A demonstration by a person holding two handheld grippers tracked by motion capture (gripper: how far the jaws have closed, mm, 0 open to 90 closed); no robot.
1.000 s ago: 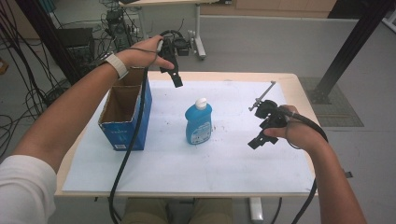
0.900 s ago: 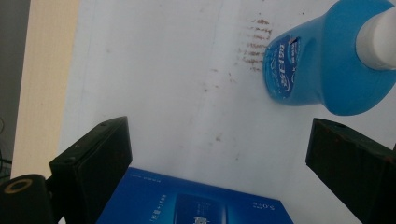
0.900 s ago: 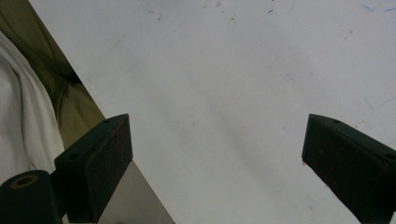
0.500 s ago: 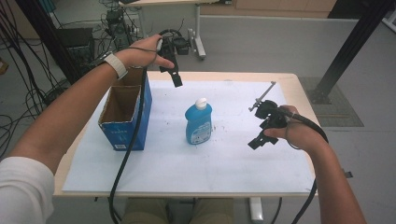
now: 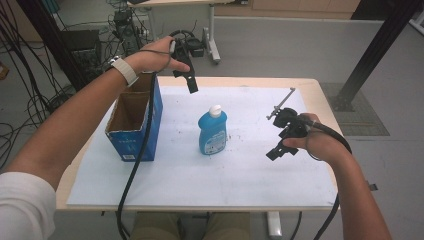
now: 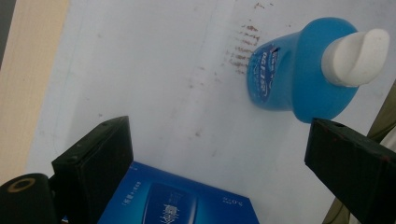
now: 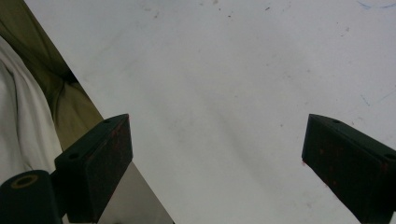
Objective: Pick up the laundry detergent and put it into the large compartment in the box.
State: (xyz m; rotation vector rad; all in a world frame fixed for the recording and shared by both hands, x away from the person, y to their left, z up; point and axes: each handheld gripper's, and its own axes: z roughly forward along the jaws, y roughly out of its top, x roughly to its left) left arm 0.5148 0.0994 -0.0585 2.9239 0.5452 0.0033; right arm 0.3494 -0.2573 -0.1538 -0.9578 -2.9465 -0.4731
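Note:
A blue detergent bottle (image 5: pixel 212 132) with a white cap stands upright in the middle of the white sheet (image 5: pixel 240 175). An open blue cardboard box (image 5: pixel 134 121) sits to its left. My left gripper (image 5: pixel 191 86) hangs open in the air near the table's far edge, above and behind the box and bottle. Between its wide jaws (image 6: pixel 219 140) I see the bottle (image 6: pixel 294 70) from above and a blue box face (image 6: pixel 177 203). My right gripper (image 5: pixel 276 150) is held open just above the sheet, right of the bottle, with bare sheet (image 7: pixel 224 93) between its jaws.
The sheet covers most of a wooden table (image 5: pixel 310 87). Cables and equipment (image 5: pixel 125 25) lie on the floor beyond the far edge. A black post (image 5: pixel 370 55) stands at the back right. The person's trousers and white sleeve (image 7: pixel 28 116) border the near edge.

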